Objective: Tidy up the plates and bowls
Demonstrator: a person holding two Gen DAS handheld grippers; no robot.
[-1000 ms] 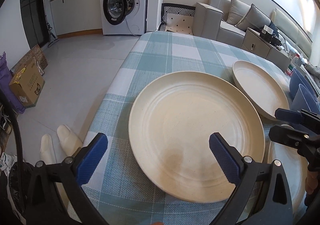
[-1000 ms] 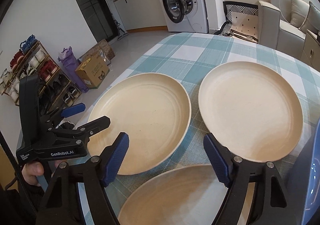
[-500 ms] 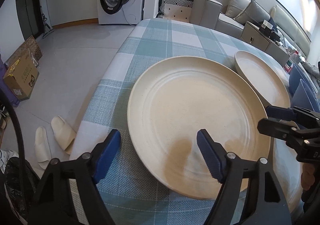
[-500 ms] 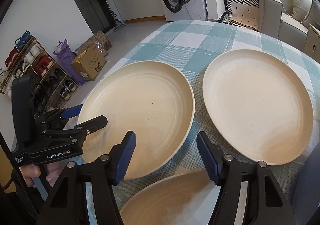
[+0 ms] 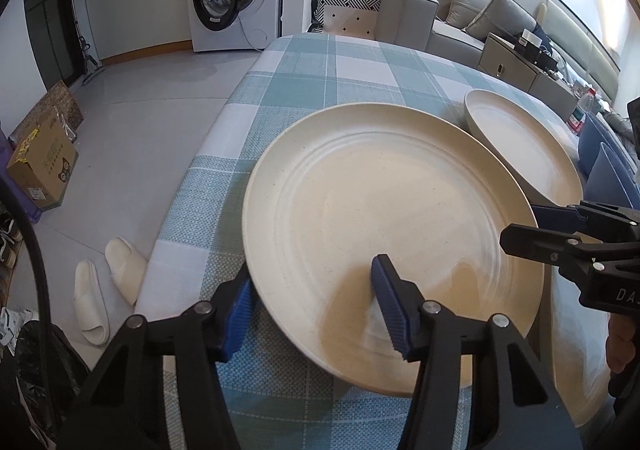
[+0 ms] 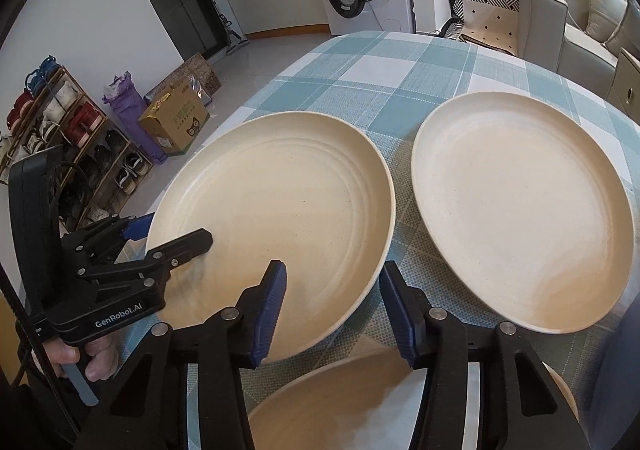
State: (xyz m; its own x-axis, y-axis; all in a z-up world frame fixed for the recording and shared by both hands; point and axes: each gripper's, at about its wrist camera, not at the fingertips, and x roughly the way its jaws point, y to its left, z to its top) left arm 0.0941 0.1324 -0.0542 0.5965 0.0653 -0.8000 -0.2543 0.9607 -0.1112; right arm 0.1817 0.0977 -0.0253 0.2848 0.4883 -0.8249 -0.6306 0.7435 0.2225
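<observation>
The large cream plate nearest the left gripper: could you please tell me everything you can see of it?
The large cream plate is round and shallow, matte and faintly speckled, with concentric ridges inside a low raised rim. It lies flat on the checked tablecloth near the table's left edge, empty. A second plate sits close beside it, a narrow gap between them. Both grippers straddle its near rim: the left gripper and the right gripper each have one finger inside and one outside, and their jaws have just been closing. Firm contact is not clear.
</observation>
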